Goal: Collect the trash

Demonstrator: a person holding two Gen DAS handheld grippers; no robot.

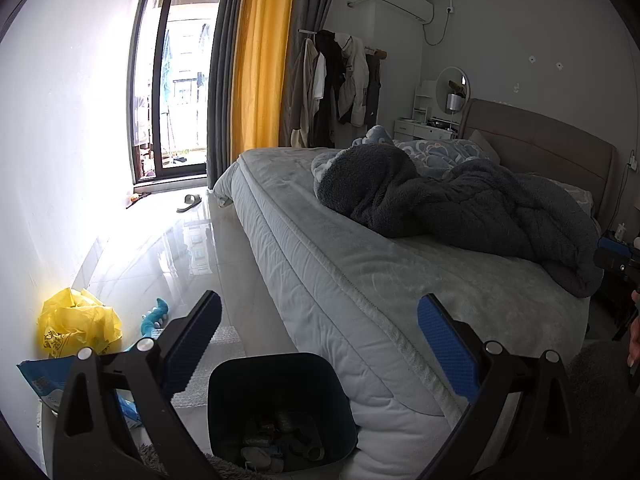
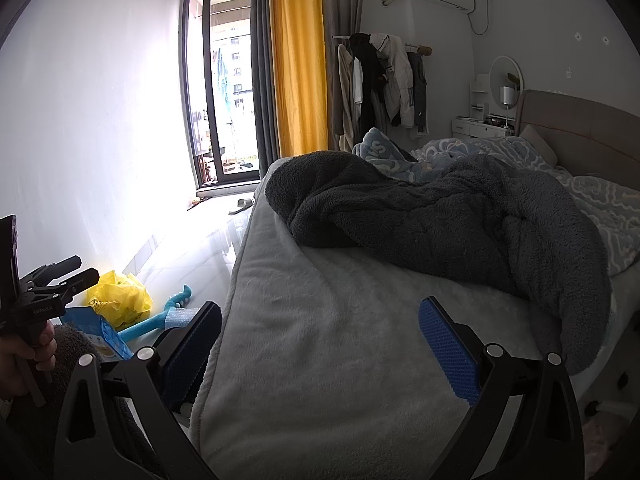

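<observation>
Two grippers, both empty, sit above a bedroom floor strewn with litter. From the left wrist view, the left gripper [image 1: 320, 344] has its blue pads spread wide and grips nothing; directly below it stands a dark waste bin [image 1: 280, 412] with a few scraps already at its bottom, tucked against the side of the bed [image 1: 360, 288]. Off to the left on the tiles lie a crumpled yellow plastic bag [image 1: 78, 324] by the wall, a blue snack packet [image 1: 44, 380] just beside it, and a teal toy [image 1: 154, 318] a little further in. From the right wrist view, the right gripper [image 2: 320, 348] is likewise spread apart and empty, hovering over the pale bed cover, with the same yellow bag, packet and toy low on the left. Likely trouble: the thin bag may slip or tear under a partial pinch, and the toy could be swept up by mistake as trash.
</observation>
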